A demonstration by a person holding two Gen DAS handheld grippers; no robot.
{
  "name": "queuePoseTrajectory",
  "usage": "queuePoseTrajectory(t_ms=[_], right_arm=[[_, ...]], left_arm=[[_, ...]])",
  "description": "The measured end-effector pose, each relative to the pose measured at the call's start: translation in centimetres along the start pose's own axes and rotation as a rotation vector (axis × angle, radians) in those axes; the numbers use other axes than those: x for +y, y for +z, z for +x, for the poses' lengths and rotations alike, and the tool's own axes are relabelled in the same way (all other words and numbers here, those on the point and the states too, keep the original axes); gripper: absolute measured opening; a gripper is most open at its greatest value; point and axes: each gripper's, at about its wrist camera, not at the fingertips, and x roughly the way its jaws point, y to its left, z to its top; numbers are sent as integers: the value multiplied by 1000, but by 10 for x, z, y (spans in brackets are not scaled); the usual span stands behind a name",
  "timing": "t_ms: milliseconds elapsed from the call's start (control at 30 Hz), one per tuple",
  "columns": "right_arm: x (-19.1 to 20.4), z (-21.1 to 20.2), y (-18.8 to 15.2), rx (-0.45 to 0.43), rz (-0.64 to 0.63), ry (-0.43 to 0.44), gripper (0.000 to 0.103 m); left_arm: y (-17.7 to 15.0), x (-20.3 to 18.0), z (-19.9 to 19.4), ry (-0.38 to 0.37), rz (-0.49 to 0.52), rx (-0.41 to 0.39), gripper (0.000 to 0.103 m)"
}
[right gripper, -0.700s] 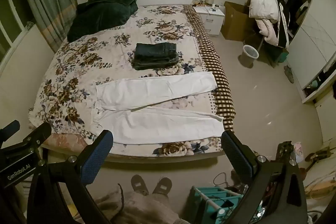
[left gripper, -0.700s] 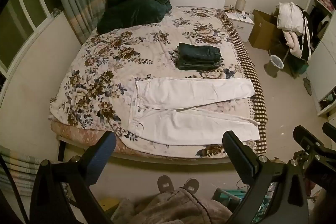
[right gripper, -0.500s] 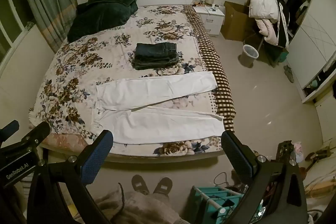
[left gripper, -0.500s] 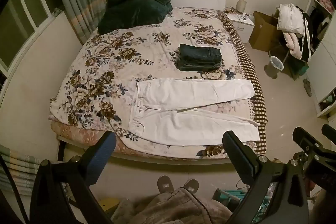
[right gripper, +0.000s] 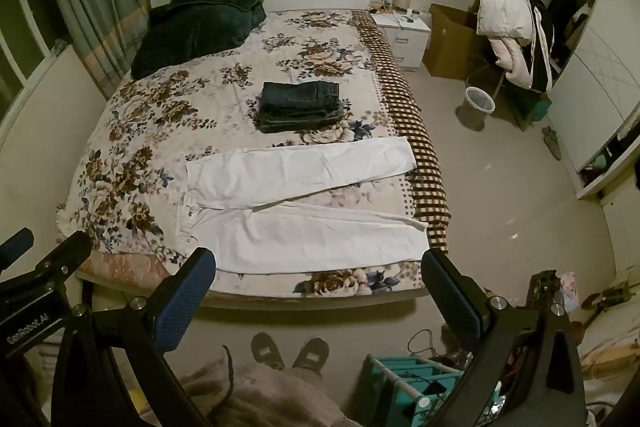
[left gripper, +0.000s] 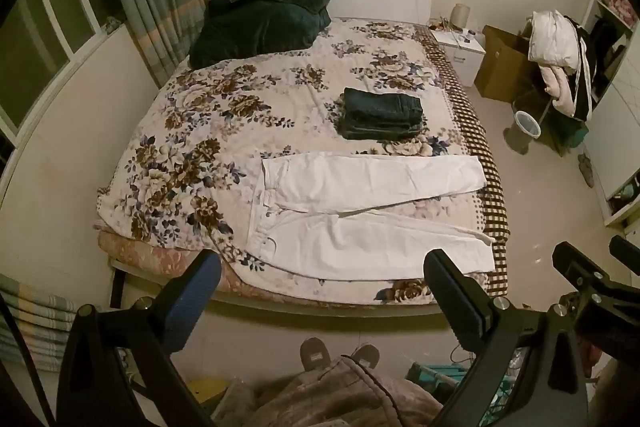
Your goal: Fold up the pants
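Note:
White pants (left gripper: 360, 215) lie spread flat on the near part of the floral bed (left gripper: 224, 131), waistband to the left, both legs running right and slightly apart. They also show in the right wrist view (right gripper: 304, 207). My left gripper (left gripper: 320, 295) is open and empty, held high above the bed's foot edge. My right gripper (right gripper: 320, 291) is open and empty too, at about the same height, to the right of the left one. Neither touches the pants.
A folded stack of dark jeans (left gripper: 380, 113) lies behind the pants. Dark green pillows (left gripper: 260, 15) sit at the headboard. A nightstand (right gripper: 404, 31), cardboard box (right gripper: 452, 43), bin (right gripper: 476, 105) and clothes-laden chair (right gripper: 516, 35) stand right of the bed. A teal rack (right gripper: 404, 383) stands by my feet.
Both views have shifted very slightly; the pants and jeans have not moved and both grippers stay open.

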Motion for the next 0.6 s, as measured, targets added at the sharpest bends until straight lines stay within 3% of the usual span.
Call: queuePoseTrajectory(t_ms=[600], right_arm=[[11,0,-2,7,-14,-4,103]], left_arm=[[12,-3,-11,-2,-6,-4,103]])
